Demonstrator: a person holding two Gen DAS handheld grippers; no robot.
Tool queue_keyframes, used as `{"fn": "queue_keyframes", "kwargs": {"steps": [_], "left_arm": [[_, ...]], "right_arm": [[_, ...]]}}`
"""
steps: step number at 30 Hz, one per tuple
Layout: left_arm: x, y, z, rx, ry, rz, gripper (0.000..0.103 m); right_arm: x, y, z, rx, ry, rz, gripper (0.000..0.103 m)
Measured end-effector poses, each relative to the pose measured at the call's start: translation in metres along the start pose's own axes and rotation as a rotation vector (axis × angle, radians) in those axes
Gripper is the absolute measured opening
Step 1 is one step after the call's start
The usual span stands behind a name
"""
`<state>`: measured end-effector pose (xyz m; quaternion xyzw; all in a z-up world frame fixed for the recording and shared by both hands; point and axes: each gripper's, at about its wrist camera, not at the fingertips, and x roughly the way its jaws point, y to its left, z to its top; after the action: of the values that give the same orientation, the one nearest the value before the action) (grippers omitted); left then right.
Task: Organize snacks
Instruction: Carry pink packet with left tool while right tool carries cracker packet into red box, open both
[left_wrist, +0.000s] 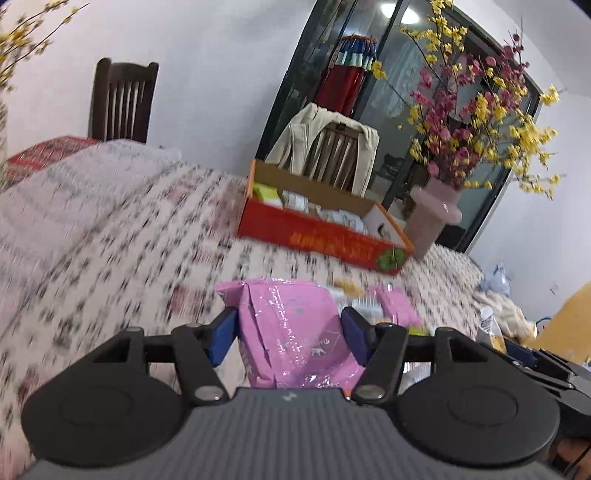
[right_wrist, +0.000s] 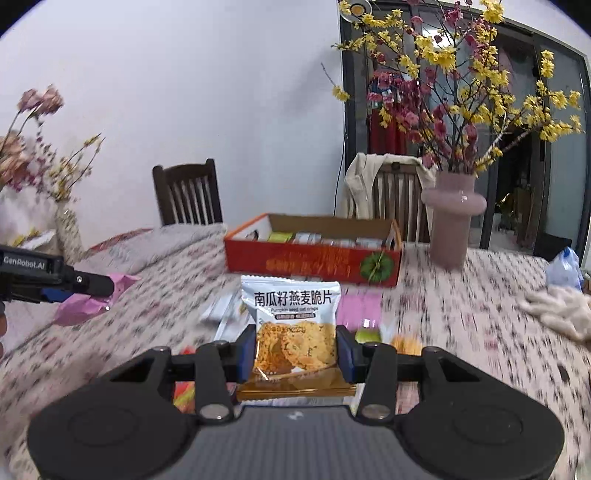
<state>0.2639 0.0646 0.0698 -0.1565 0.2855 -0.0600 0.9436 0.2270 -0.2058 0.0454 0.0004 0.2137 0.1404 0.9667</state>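
My left gripper (left_wrist: 290, 338) is shut on a shiny pink snack packet (left_wrist: 295, 332), held above the flowered tablecloth (left_wrist: 110, 236). My right gripper (right_wrist: 295, 352) is shut on a white and gold packet of oat crisps (right_wrist: 293, 332), upright between the blue pads. The red cardboard box (left_wrist: 325, 236) (right_wrist: 314, 262) with several small packets in it stands further back on the table, ahead of both grippers. In the right wrist view the left gripper (right_wrist: 85, 286) shows at the left edge with the pink packet (right_wrist: 86, 306). More loose snacks lie blurred on the cloth beneath the right gripper.
A pink vase (right_wrist: 452, 218) (left_wrist: 434, 218) of yellow and red blossoms stands right of the box. Two dark wooden chairs (right_wrist: 188, 194) (left_wrist: 122, 101) stand behind the table, one with a beige coat (left_wrist: 325, 147). A cream cloth (right_wrist: 557, 310) and a blue bag (right_wrist: 563, 267) lie at far right.
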Motion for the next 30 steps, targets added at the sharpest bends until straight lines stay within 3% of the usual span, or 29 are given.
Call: {"fn": "queue_keyframes", "kwargs": {"steps": [12,17,20,23,27,30], "left_arm": [[0.117,-0.026,0.109,0.036,-0.07,0.016,0.062],[0.188,-0.038,0.152,0.021,-0.027,-0.011,0.062],[0.242,-0.047,0.178,0.084,0.026,-0.053,0.063],[0.298,-0.052,0.194,0.076,0.09,-0.021,0.063],[0.368,-0.051,0.208,0.057,0.187,-0.063,0.063],[0.4,-0.046,0.209,0.043,0.193,-0.086,0.063]], "right_arm": [[0.116,-0.05,0.093,-0.02,-0.039,-0.006,0.043],[0.18,-0.076,0.127,-0.005,-0.046,0.028,0.043],[0.228,-0.09,0.149,-0.003,-0.019,0.035,0.043],[0.286,-0.101,0.165,-0.018,0.05,0.028,0.043],[0.362,-0.112,0.175,0.008,0.166,0.038,0.043],[0.408,-0.119,0.176,0.013,0.243,0.011,0.043]]}}
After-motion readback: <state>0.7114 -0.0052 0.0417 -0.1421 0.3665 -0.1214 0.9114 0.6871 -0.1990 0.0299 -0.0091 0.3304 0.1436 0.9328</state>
